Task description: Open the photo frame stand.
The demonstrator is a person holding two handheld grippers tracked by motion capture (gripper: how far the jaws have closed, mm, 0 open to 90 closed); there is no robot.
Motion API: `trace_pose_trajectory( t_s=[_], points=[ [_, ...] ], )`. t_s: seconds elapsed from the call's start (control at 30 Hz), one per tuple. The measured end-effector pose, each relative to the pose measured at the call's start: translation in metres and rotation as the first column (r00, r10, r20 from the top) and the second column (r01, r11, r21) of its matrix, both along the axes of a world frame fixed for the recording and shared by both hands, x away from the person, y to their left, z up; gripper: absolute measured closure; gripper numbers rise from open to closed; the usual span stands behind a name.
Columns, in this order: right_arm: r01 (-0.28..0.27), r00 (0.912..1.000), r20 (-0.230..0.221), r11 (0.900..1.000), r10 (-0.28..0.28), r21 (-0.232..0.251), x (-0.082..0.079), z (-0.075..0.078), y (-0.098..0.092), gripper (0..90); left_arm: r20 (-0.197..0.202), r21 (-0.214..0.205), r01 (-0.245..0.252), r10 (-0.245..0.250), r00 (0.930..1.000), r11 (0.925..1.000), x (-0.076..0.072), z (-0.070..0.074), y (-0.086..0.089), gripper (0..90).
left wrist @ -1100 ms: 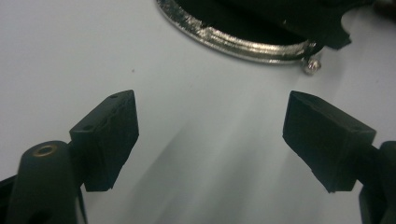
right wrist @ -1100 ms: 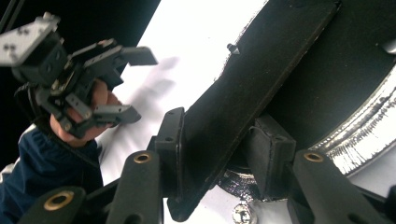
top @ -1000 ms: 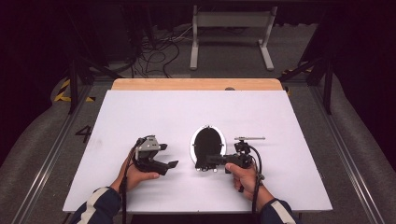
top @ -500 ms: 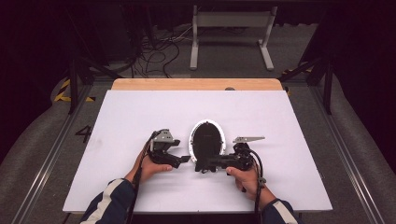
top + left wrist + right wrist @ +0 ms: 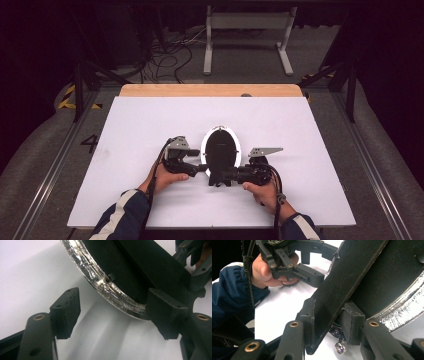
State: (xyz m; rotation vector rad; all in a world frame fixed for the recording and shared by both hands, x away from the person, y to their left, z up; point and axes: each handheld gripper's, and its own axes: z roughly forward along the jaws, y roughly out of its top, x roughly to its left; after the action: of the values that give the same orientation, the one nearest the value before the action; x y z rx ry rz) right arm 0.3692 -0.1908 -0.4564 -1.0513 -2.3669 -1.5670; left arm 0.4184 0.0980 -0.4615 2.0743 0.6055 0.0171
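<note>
An oval black thing [image 5: 220,150] with a glittery silver rim [image 5: 117,298] lies on the white board [image 5: 300,125]. A black strap [image 5: 342,287] runs from it. My right gripper [image 5: 218,177] [image 5: 329,323] has just been closing and is shut on that strap, at the oval's near end. A small clear bead [image 5: 339,348] hangs below the pads. My left gripper [image 5: 200,168] [image 5: 116,315] sits at the oval's left side. Its jaws have just been closing and stand open, with the rim between them. One pad [image 5: 66,311] is apart from the rim; the other overlaps it.
A wooden strip [image 5: 210,90] borders the board at the back. Beyond it are floor cables [image 5: 165,55] and a metal stand [image 5: 245,30]. Rails run along both sides of the table. A hand [image 5: 265,270] holds the left gripper.
My left gripper has moved right across the board to the oval's rim, and its jaws have narrowed. The right gripper has stayed in place on the strap.
</note>
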Motion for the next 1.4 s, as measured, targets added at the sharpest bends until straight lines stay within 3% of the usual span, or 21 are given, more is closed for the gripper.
trace_pose_trajectory(
  t_s=[0.2,0.33,0.5,0.67,0.77,1.0,1.17,1.3,1.33,1.4],
  points=[
    [-0.020,0.9994,0.028,0.9998,0.020,-0.009,-0.002,0.001,0.000,67.8,-0.007,-0.013,0.030,-0.030,0.9995,0.9995,0.000,0.000,-0.003,34.3],
    [-0.027,0.9993,0.027,0.9996,0.027,-0.002,-0.002,0.001,0.000,68.2,-0.002,-0.046,0.052,-0.052,0.9987,0.9976,0.001,0.002,-0.002,39.4],
    [-0.034,0.9991,0.026,0.9994,0.034,0.000,-0.002,0.001,-0.001,69.2,-0.008,-0.046,0.037,-0.038,0.9993,0.9982,-0.001,0.003,-0.002,47.5],
    [-0.028,0.9993,0.024,0.9995,0.028,-0.013,-0.002,0.001,-0.002,71.4,0.051,-0.068,0.039,-0.035,0.9981,0.9969,-0.005,0.010,0.001,54.1],
    [-0.016,0.9998,0.006,0.9999,0.016,-0.003,-0.001,-0.001,-0.004,74.2,0.102,-0.059,0.036,-0.030,0.9943,0.9976,-0.010,0.016,0.002,59.5],
    [-0.016,0.9999,-0.001,0.9998,0.016,0.009,-0.002,0.001,-0.005,76.5,0.122,-0.043,0.029,-0.023,0.9923,0.9987,-0.016,0.021,0.003,63.1],
    [0.003,0.9999,-0.017,1.0000,-0.003,0.002,-0.001,-0.001,-0.006,80.1,0.123,-0.058,0.043,-0.036,0.9918,0.9974,-0.019,0.022,0.003,66.1],
    [0.003,0.9999,-0.013,1.0000,-0.003,-0.003,-0.001,-0.001,-0.006,80.0,0.115,-0.058,0.058,-0.051,0.9920,0.9966,-0.020,0.020,0.000,63.9],
    [0.001,1.0000,-0.009,1.0000,-0.002,-0.007,-0.001,-0.001,-0.006,80.1,0.090,-0.042,0.080,-0.076,0.9930,0.9959,-0.020,0.016,-0.005,62.0],
    [0.004,1.0000,-0.006,0.9999,-0.004,-0.010,-0.001,-0.001,-0.005,79.9,0.097,-0.024,0.077,-0.074,0.9925,0.9967,-0.021,0.014,-0.008,58.9]
  ],
)
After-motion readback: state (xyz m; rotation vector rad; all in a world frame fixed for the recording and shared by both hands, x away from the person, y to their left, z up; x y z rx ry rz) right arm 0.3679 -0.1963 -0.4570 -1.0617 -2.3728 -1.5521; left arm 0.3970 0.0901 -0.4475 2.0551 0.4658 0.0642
